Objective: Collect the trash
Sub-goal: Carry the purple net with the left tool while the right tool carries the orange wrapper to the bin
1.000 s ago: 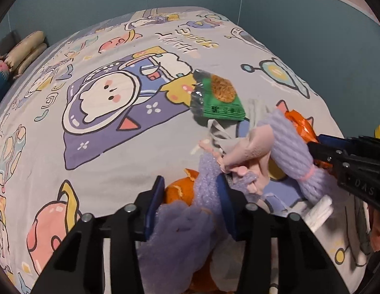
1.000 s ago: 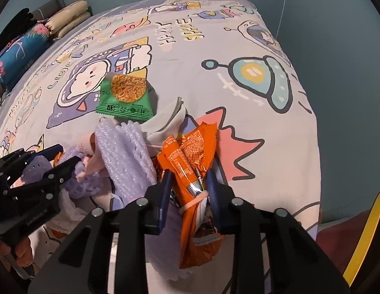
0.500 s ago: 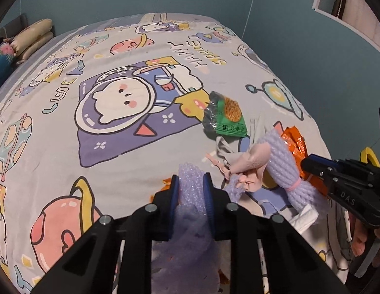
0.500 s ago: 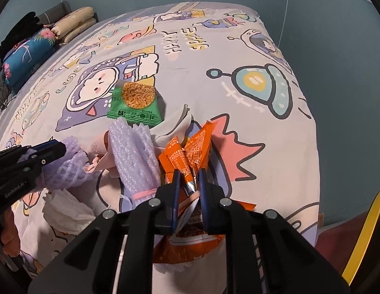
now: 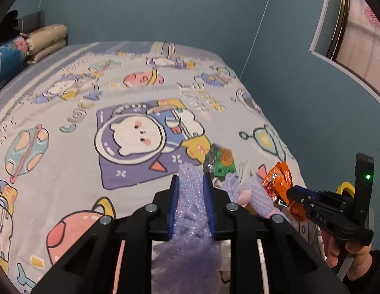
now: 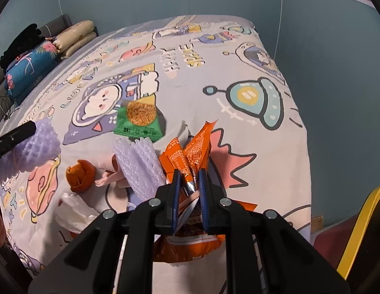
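Observation:
My left gripper (image 5: 190, 178) is shut on a purple foam net (image 5: 190, 201), lifted off the bed; the same net (image 6: 35, 147) shows at the left of the right wrist view. My right gripper (image 6: 188, 174) is shut on an orange snack wrapper (image 6: 190, 154), which bunches up between its blue pads. On the cartoon bedsheet (image 6: 214, 73) lie a green noodle packet (image 6: 138, 120), a second purple foam net (image 6: 141, 169), an orange peel (image 6: 79, 175), pink scraps (image 6: 109, 176) and crumpled white tissue (image 6: 72, 210). The right gripper (image 5: 291, 192) appears at the right of the left wrist view.
Folded pillows and a blue floral bolster (image 6: 30, 68) lie at the bed's far left. Teal walls (image 5: 190, 12) bound the far and right sides. A yellow object (image 6: 359, 232) stands off the bed's right edge. A person's hand (image 5: 346, 254) holds the right gripper.
Both grippers closed on their pieces. The left one rose off the bed with the foam net; the right one lifted slightly with the orange wrapper.

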A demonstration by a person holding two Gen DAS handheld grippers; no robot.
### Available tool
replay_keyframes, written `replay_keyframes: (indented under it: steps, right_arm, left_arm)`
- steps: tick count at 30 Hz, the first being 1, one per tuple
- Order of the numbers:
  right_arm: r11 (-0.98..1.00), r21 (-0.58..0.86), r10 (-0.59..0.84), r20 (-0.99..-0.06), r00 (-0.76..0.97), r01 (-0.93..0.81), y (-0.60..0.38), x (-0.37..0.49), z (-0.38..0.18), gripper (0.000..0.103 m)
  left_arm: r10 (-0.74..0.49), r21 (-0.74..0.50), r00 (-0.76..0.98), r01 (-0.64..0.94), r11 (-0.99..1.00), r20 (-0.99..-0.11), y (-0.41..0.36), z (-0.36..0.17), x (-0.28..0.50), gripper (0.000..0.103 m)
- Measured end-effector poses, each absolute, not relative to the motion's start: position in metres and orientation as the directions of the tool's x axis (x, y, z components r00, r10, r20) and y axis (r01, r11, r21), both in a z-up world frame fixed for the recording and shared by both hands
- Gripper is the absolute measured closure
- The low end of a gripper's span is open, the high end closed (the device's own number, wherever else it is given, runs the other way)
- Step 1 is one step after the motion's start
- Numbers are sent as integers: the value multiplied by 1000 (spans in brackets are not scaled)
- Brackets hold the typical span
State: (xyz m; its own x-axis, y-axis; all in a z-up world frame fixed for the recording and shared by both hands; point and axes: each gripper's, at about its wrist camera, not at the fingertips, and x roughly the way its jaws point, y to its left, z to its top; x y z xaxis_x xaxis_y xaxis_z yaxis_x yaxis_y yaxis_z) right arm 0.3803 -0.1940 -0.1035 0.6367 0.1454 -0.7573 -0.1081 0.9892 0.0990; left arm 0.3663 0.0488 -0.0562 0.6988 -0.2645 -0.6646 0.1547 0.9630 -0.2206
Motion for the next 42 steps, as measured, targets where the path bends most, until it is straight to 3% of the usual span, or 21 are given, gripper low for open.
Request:
replay_keyframes:
  steps: [18,30,42]
  right_arm:
    - [980,137,199,-670,715,-144,-225,310,-35,89]
    - [981,129,192,-584,788,-144,-257,252,14,89]
    - [989,135,127,-559,819,-61,-311,220,25,89]
  left_arm:
    - [-232,-165,757,165,972,-610,34,-1,307,84]
    - [-280,-159,771,231,960,-572,-15,33,270,84]
    - [-351,-133,757,336,933,-552,-83,51,249,84]
